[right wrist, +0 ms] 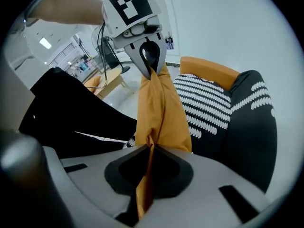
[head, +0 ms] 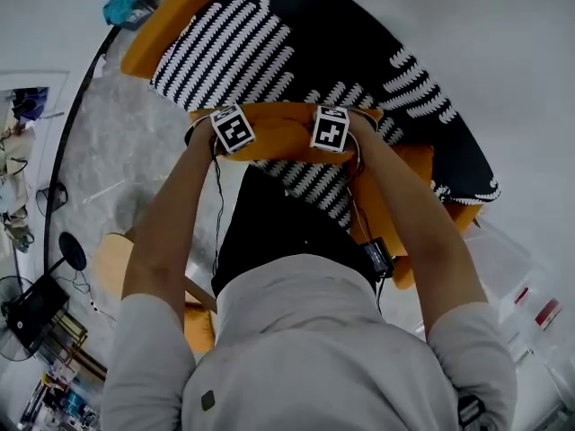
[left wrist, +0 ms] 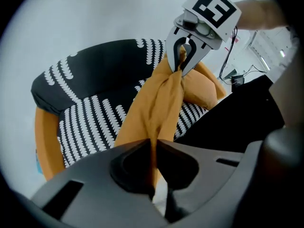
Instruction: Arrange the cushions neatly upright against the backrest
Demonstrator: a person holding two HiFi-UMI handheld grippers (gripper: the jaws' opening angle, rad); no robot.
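Note:
An orange cushion (head: 283, 137) hangs stretched between my two grippers above the armchair. In the left gripper view, my left gripper (left wrist: 154, 148) is shut on one pinched corner of the orange cushion (left wrist: 156, 103). At the other end my right gripper (left wrist: 183, 65) grips it. In the right gripper view, my right gripper (right wrist: 149, 153) is shut on the orange fabric (right wrist: 161, 108), and the left gripper (right wrist: 152, 70) pinches the far corner. The armchair has a black backrest (head: 359, 34) with white marks and a black-and-white striped cushion (head: 229, 52) on the seat.
The armchair's orange frame (head: 162, 21) surrounds the seat, with an orange armrest (head: 409, 164) to the right. A wooden stool (head: 112, 259), a fan (head: 13, 339) and cables sit on the floor at left. White bins (head: 530, 303) stand at right.

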